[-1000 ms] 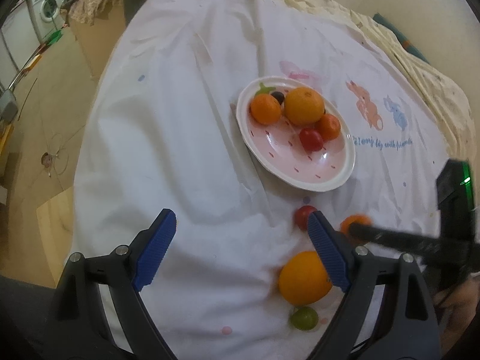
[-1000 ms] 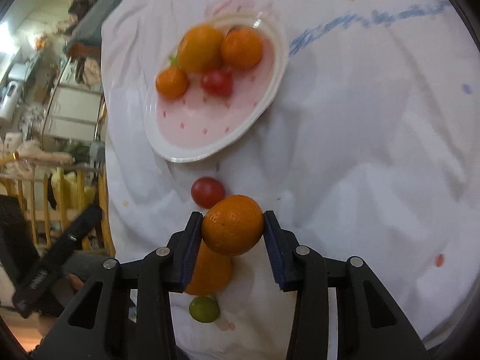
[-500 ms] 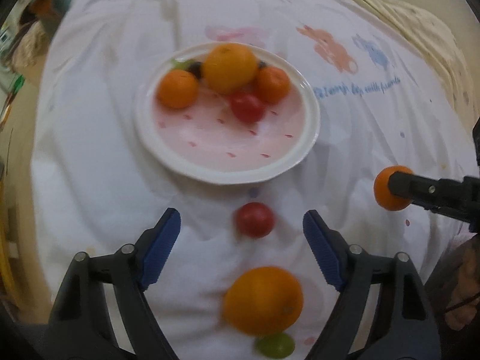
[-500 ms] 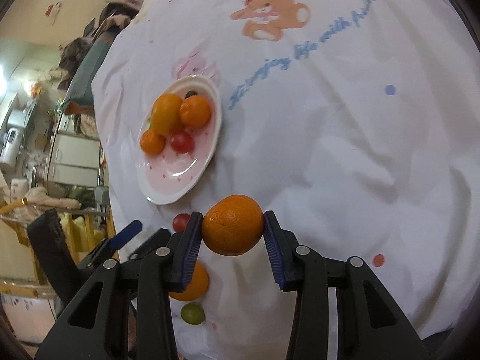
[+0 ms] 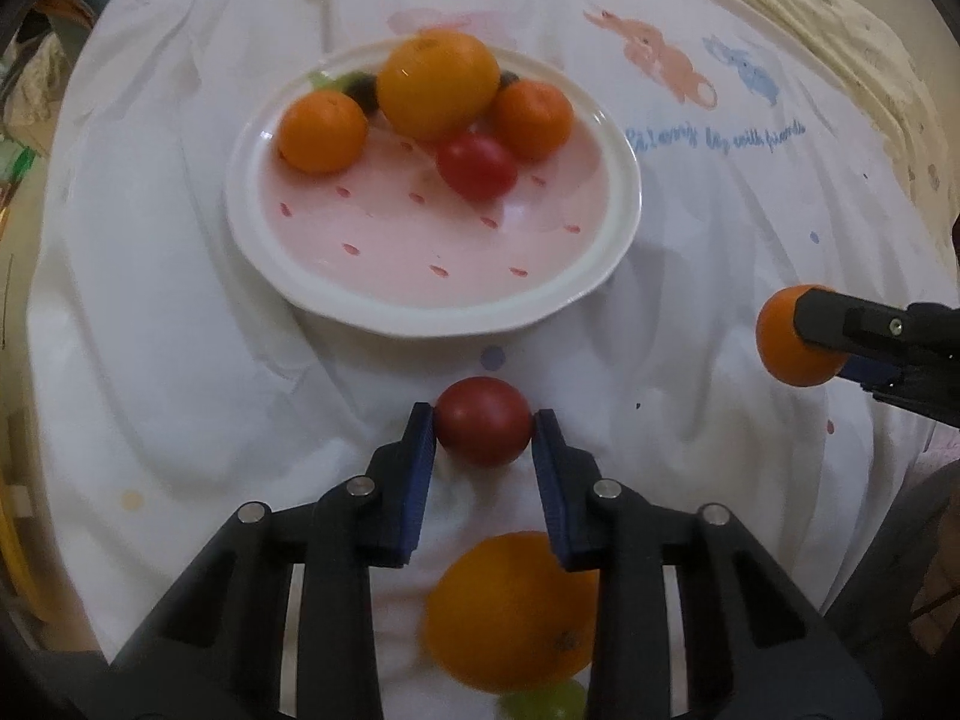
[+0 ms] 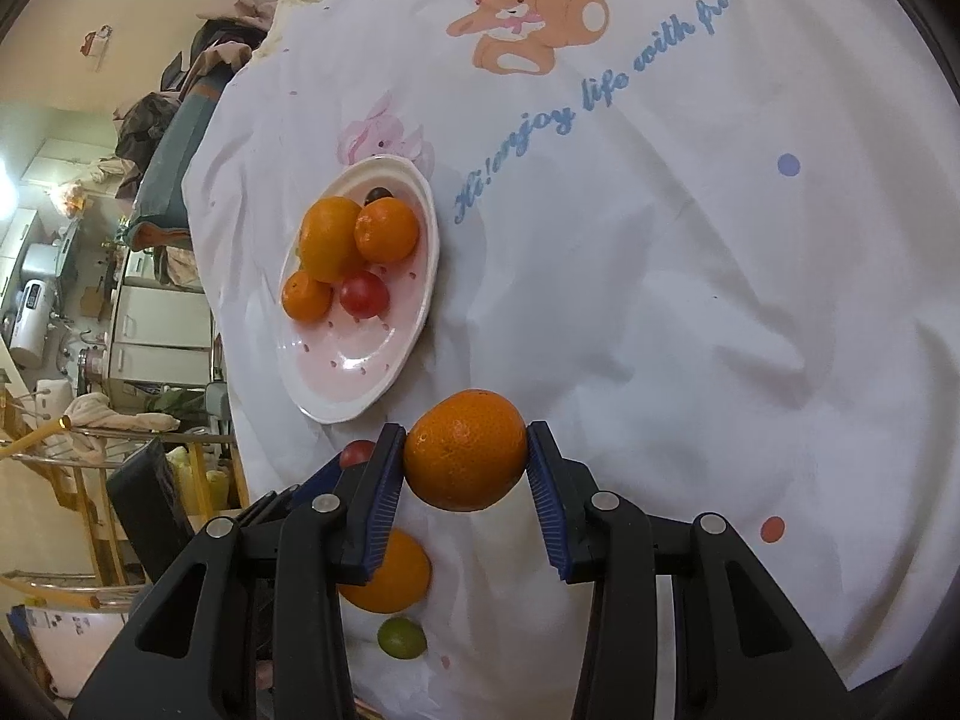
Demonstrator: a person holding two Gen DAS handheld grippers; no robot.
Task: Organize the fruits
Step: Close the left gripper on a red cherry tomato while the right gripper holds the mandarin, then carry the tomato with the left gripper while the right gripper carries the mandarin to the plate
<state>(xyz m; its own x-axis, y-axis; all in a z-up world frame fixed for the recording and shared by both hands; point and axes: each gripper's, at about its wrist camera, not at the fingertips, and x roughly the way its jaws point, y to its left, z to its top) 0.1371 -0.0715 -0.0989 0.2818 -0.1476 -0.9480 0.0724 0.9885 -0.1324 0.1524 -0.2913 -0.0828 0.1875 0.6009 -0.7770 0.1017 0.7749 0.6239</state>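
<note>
The left gripper [image 5: 483, 427] has its blue pads touching both sides of a tomato [image 5: 483, 420] on the white cloth [image 5: 150, 312], just beside the plate's [image 5: 336, 306] near rim. At the cloth's right edge, the right gripper [image 5: 840, 339] clamps a mandarin [image 5: 783, 343]. An orange [image 5: 510, 609] and a green grape [image 5: 543, 702] lie near the cloth's front edge.

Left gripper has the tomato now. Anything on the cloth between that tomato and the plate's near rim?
No fruit. In the left wrist view, only white cloth with a small printed blue dot separates the tomato in the left gripper from the plate.
</note>
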